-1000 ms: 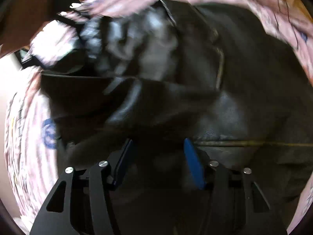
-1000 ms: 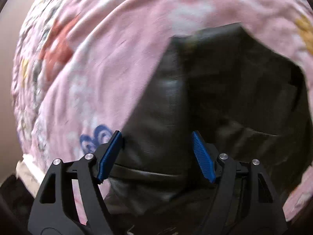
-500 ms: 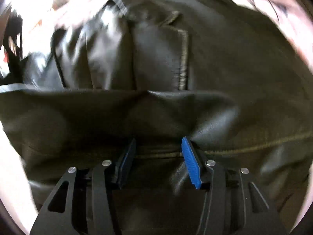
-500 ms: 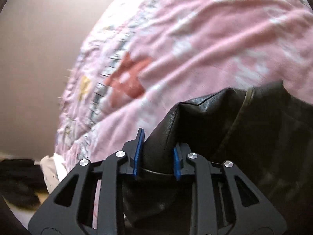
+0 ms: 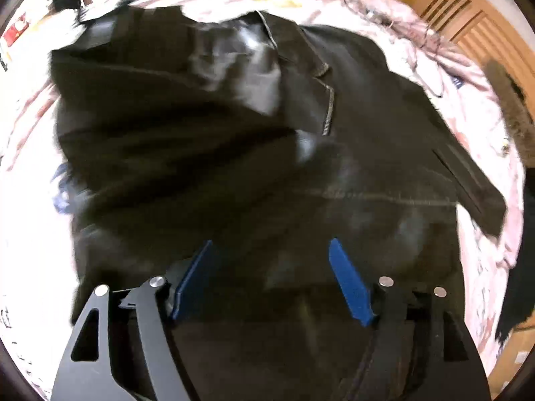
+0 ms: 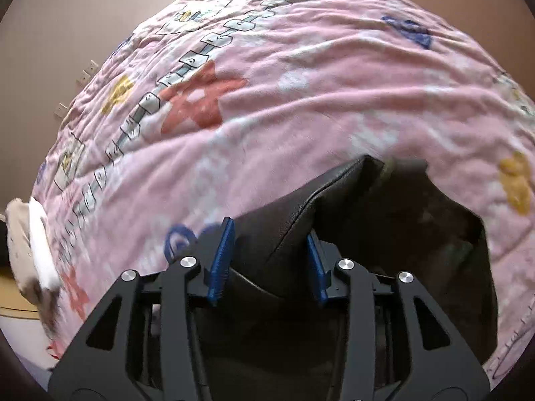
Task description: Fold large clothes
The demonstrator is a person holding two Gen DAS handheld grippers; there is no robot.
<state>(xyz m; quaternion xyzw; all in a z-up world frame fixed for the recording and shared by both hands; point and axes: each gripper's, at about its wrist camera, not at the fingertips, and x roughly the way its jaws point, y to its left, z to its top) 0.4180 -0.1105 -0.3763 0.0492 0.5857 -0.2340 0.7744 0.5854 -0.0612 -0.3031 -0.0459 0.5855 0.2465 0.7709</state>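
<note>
A large black leather jacket (image 5: 351, 140) lies spread on a pink patterned bedspread (image 5: 431, 56), with one sleeve folded across its front. My left gripper (image 5: 271, 277) is open just above the jacket's near part and holds nothing. In the right wrist view my right gripper (image 6: 267, 260) is half open, with a raised fold of the jacket (image 6: 337, 207) between its blue fingers. I cannot tell whether the pads still touch the leather. The bedspread (image 6: 284, 83) fills the rest of that view.
A wooden slatted headboard (image 5: 468, 13) stands at the far right of the bed. A white and beige cloth (image 6: 33, 244) hangs at the bed's left edge. A plain wall (image 6: 67, 16) with sockets rises beyond the bedspread.
My left gripper opened wider and pulled back from the jacket. My right gripper, clamped on the fold half a second ago, has spread its fingers apart, and the fold sits lower on the bed.
</note>
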